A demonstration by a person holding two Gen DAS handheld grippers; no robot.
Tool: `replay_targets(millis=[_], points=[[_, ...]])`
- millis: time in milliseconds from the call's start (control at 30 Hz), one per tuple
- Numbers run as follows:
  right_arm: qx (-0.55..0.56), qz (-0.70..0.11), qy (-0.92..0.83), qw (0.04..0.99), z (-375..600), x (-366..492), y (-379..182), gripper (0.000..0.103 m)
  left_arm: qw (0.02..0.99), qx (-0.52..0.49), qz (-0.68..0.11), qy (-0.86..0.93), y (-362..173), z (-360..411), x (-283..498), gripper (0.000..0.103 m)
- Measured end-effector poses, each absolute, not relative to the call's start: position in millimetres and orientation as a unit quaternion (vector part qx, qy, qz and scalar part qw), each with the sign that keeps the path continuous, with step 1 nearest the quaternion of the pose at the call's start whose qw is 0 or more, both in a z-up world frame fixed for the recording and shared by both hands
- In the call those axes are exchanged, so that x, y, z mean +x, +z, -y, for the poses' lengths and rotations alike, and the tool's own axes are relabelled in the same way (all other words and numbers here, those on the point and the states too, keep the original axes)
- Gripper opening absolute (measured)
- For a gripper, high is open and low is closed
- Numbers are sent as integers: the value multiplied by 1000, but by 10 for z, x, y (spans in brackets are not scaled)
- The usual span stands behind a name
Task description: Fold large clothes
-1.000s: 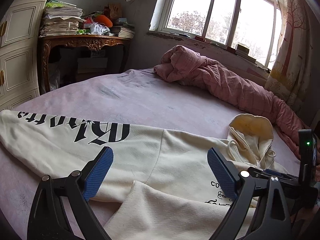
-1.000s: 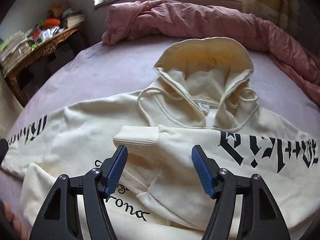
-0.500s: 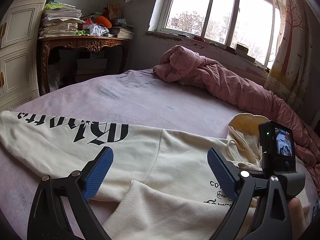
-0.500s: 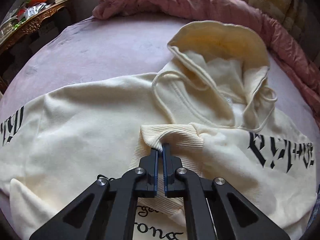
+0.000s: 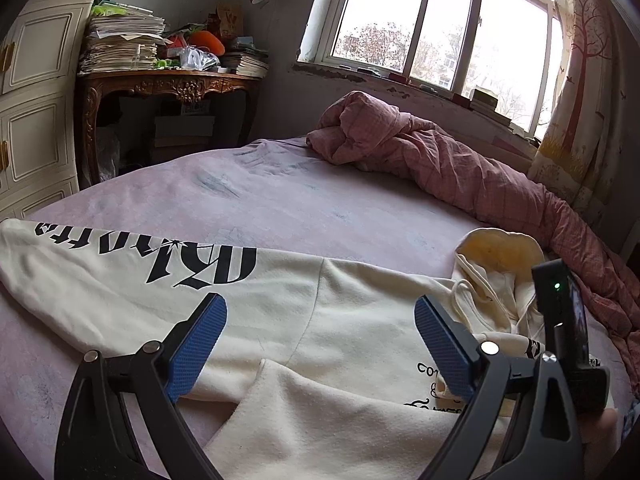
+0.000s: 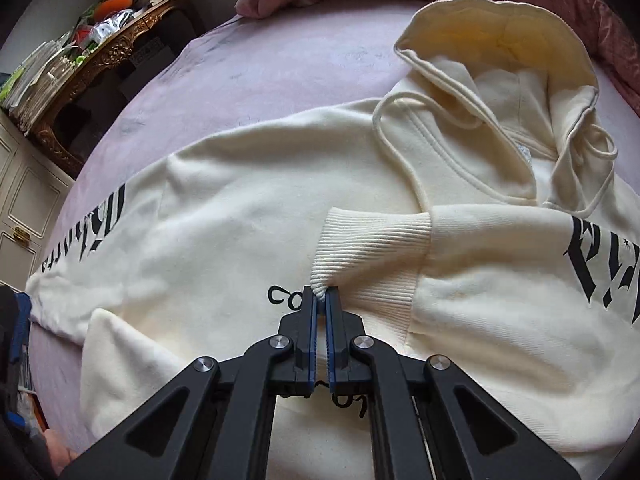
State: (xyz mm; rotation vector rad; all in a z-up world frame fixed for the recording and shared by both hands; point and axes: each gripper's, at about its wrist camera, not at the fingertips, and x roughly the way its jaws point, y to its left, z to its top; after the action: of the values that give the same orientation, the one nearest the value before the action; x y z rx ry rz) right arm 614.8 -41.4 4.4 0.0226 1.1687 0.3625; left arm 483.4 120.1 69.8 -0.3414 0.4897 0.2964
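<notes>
Right hand-held gripper [image 6: 320,300]: clamped tight on the ribbed cuff [image 6: 372,248] of the folded-in sleeve, a pinch of rib showing between the blue pads.
Left hand-held gripper [image 5: 320,344]: jaws spread wide, nothing between them, hovering over the hoodie's lower body.
Hoodie [image 6: 248,216]: cream, spread front-up on the pink bed [image 5: 280,200]; one sleeve laid across the chest, the other stretched out flat with black gothic lettering.
Only in right wrist view: the pinch on the cuff, the hood [image 6: 500,40] lying open with its drawstring [image 6: 404,136] looped, small black print on the chest.
Only in left wrist view: window [image 5: 440,20], curtain [image 5: 580,100], rumpled pink quilt [image 5: 460,168], carved table [image 5: 168,84] piled with papers, and the right gripper's black body with a green light at the right edge.
Against a second ago: right jaws, then wide above the cuff, now shut on it and lower, tipped more steeply; cuff bunched up at the pads. Left gripper unmoved, as wide as before.
</notes>
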Motion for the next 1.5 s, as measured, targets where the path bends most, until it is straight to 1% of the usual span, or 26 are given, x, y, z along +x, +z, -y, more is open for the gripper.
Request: replay_targets(millis=[100, 167, 267, 300, 333, 367, 400, 433, 500, 633, 667, 700, 733, 767, 800, 833, 933, 1067, 1167, 1233, 1267, 1367, 1400, 1433, 1500], points=[[22, -536, 164, 828, 416, 6155, -26, 5, 945, -166, -243, 144, 686, -1194, 4847, 94], [3, -531, 160, 832, 388, 6128, 10, 7, 944, -167, -245, 143, 679, -1191, 4858, 94], [-43, -532, 145, 833, 315, 6066, 102, 19, 944, -169, -247, 142, 680, -1198, 4865, 94], [-50, -525, 139, 838, 301, 6049, 154, 28, 944, -170, -247, 142, 681, -1199, 4867, 94], [-59, -515, 127, 846, 285, 6035, 211, 42, 943, -170, -247, 142, 682, -1206, 4866, 94], [-69, -504, 114, 853, 267, 6029, 268, 53, 943, -170, -248, 144, 678, -1214, 4869, 94], [-80, -495, 102, 859, 246, 6029, 314, 67, 942, -171, -250, 145, 667, -1220, 4876, 94], [-91, -491, 91, 861, 227, 6048, 340, 68, 941, -172, -253, 146, 652, -1231, 4885, 94], [-97, -509, 63, 853, 209, 6128, 298, 68, 938, -179, -258, 145, 629, -1260, 4898, 94], [-110, -528, 31, 841, 178, 6260, 28, 67, 937, -189, -257, 141, 630, -1288, 4883, 94], [-121, -522, 26, 844, 161, 6270, -26, 66, 938, -187, -256, 141, 631, -1282, 4881, 94], [-125, -504, 20, 854, 158, 6259, -37, 58, 938, -185, -256, 141, 629, -1271, 4884, 94], [-126, -488, 8, 863, 169, 6244, -25, 33, 938, -184, -257, 141, 624, -1260, 4889, 94], [-132, -475, -32, 869, 200, 6247, 5, 14, 938, -181, -259, 140, 619, -1247, 4896, 94], [-118, -457, -66, 879, 276, 6250, 78, 15, 938, -178, -260, 140, 614, -1229, 4904, 94], [-73, -438, -69, 893, 384, 6249, 186, 15, 939, -175, -261, 141, 610, -1214, 4908, 94], [7, -435, -28, 900, 551, 6329, 402, 15, 940, -166, -261, 142, 608, -1169, 4916, 94], [45, -396, 7, 917, 628, 6368, 649, 15, 941, -161, -260, 143, 609, -1156, 4923, 94], [32, -442, 22, 896, 629, 6448, 483, 15, 941, -159, -263, 142, 595, -1151, 4933, 94], [47, -476, 37, 878, 637, 6461, 251, 18, 941, -158, -263, 141, 594, -1154, 4936, 94], [57, -486, 49, 871, 669, 6448, 160, 21, 941, -157, -264, 140, 595, -1156, 4937, 94], [50, -481, 85, 871, 694, 6289, 83, 44, 941, -161, -265, 137, 598, -1162, 4939, 94], [41, -477, 95, 873, 704, 6222, 112, 60, 940, -164, -269, 131, 601, -1165, 4949, 94], [35, -469, 100, 877, 731, 6127, 166, 64, 939, -172, -274, 118, 604, -1170, 4961, 94], [26, -454, 111, 884, 824, 5941, 306, 64, 939, -181, -278, 95, 613, -1157, 4968, 94]])
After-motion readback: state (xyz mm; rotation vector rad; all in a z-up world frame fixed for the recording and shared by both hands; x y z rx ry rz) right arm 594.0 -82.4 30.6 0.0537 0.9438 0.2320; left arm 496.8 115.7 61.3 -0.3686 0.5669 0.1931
